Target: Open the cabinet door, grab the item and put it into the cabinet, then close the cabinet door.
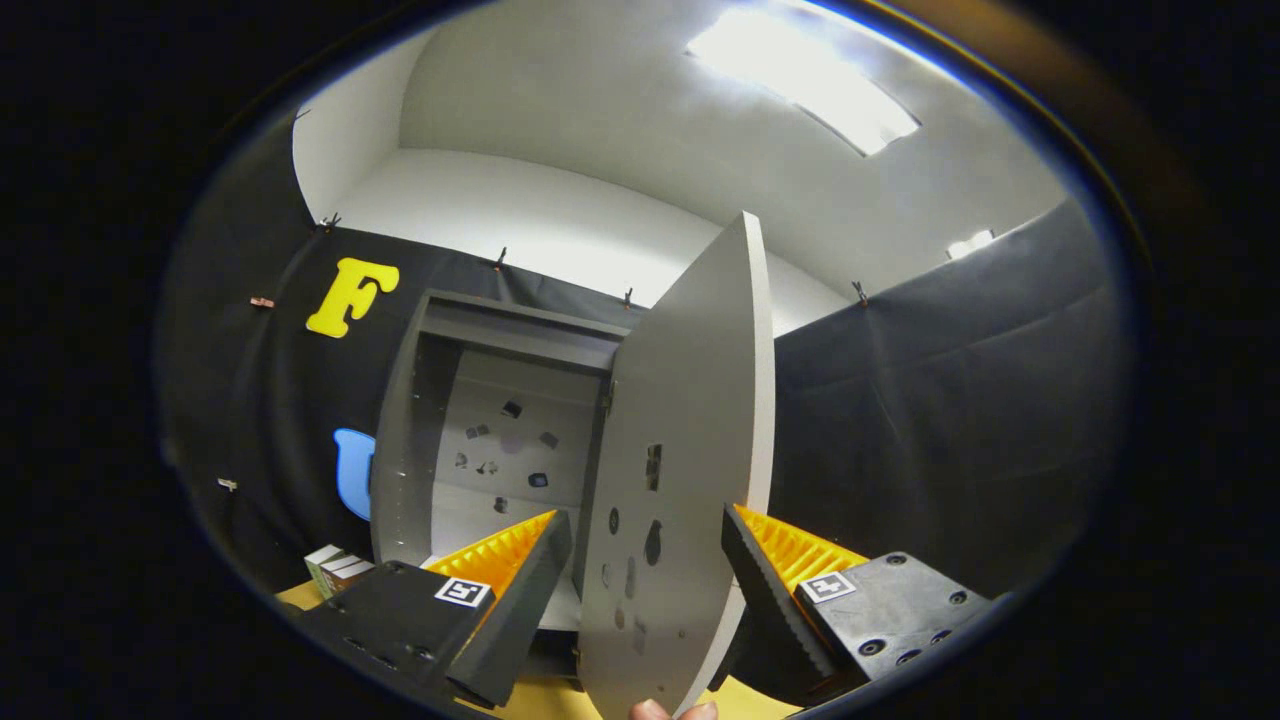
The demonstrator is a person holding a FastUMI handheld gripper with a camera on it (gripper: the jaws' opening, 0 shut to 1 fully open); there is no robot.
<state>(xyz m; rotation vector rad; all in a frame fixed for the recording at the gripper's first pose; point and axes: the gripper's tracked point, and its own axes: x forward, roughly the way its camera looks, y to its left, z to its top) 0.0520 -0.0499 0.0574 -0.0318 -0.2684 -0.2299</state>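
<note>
Black cloth lines the booth's far wall and right side, with a white wall and a bright ceiling light (803, 77) above. Against the far cloth stands a grey cabinet (500, 440) on a yellowish table (300, 596). Its door (690, 450) is swung wide open toward the camera, hinged at the cabinet's right side, its free edge nearest. Small dark marks dot the cabinet's back panel and the door's inner face.

From the gripper view, the gripper (650, 590) points up at the cabinet, tilted back so the ceiling shows. Its fingers are spread apart, one on each side of the door's lower part; whether either touches the panel I cannot tell. Fingertips of a hand (673, 710) show just below the door's bottom edge. A small striped box (337, 567), likely the item, sits on the table left of the cabinet's base, outside it.
</note>
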